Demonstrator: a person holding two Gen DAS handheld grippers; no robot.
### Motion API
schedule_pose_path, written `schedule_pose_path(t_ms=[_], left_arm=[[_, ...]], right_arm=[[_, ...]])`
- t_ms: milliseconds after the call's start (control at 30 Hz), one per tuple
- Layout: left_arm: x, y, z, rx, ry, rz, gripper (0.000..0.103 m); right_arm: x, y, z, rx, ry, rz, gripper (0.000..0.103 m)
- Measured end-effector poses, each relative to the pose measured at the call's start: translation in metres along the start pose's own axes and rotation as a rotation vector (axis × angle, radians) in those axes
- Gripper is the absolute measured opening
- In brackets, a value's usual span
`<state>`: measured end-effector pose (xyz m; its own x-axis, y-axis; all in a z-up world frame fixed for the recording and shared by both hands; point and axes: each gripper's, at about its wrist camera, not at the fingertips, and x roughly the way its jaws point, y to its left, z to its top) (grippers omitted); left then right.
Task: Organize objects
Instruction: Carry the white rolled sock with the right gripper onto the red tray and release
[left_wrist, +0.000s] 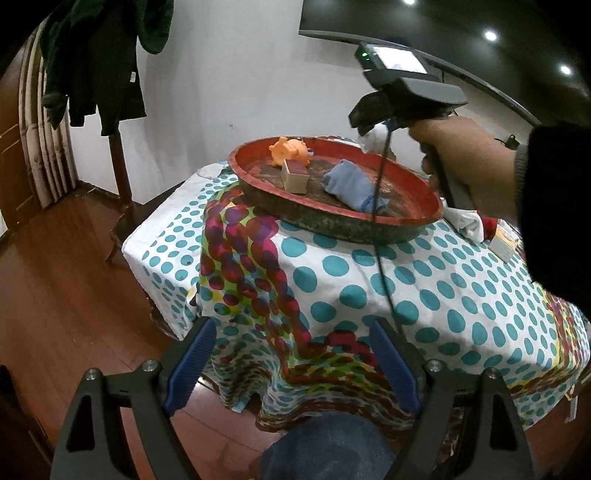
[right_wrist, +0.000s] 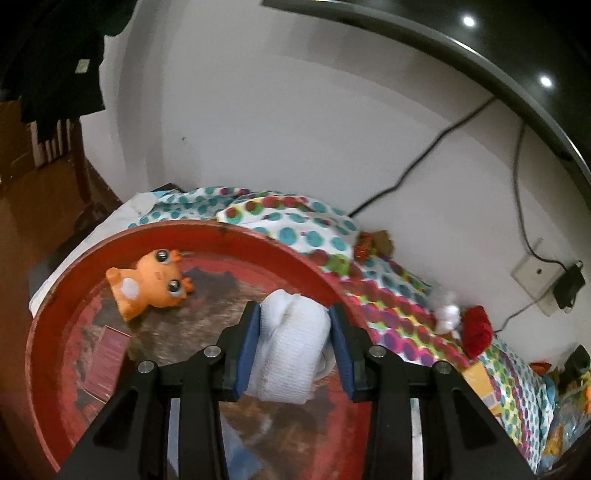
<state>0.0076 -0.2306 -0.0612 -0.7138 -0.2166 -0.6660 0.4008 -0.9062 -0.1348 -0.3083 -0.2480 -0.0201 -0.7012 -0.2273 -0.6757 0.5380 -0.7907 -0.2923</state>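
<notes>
The red tray (left_wrist: 334, 225) on the dotted cloth (left_wrist: 424, 280) of the desk serves as the landmark. Well to the left of the tray, a dark garment (left_wrist: 99, 55) hangs on a wooden stand (left_wrist: 122, 170) above the wooden floor (left_wrist: 62, 280). Nearer than the tray, off the cloth's hanging front edge, the left tool (left_wrist: 291, 365) hovers with its blue pads (left_wrist: 192, 365) wide apart and nothing between them. Inside the tray, at its far left, lies an orange toy animal (left_wrist: 290, 149); just beside it, toward the tray's middle, stands a small box with a dark red top (left_wrist: 295, 176); right of the box, still inside the tray, lies a folded blue cloth (left_wrist: 351, 186). Above the tray's right part, a hand (left_wrist: 465, 155) grips the handle of the right tool (right_wrist: 294, 332), and in its own view the blue pads (right_wrist: 246, 343) are clamped on a rolled white sock (right_wrist: 291, 347), held over the tray's floor, right of the orange toy. Beyond the tray's right rim, on the cloth, lie a small white object (right_wrist: 447, 314) and a red bundle (right_wrist: 478, 330), both blurred, and near the desk's right end sits a small yellow box (left_wrist: 504, 243).
</notes>
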Motion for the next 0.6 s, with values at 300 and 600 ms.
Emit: schedule_pose_path(t_ms=[300, 600], left_arm=[[0.003, 0.003, 0.001, -0.017, 0.016, -0.003, 0.087], [0.005, 0.003, 0.001, -0.016, 0.024, -0.006, 0.087]], right_arm=[[0.024, 0.026, 0.004, -0.002, 0.05, 0.051, 0.036], [0.042, 0.034, 0.004, 0.044, 0.091, 0.111, 0.076]])
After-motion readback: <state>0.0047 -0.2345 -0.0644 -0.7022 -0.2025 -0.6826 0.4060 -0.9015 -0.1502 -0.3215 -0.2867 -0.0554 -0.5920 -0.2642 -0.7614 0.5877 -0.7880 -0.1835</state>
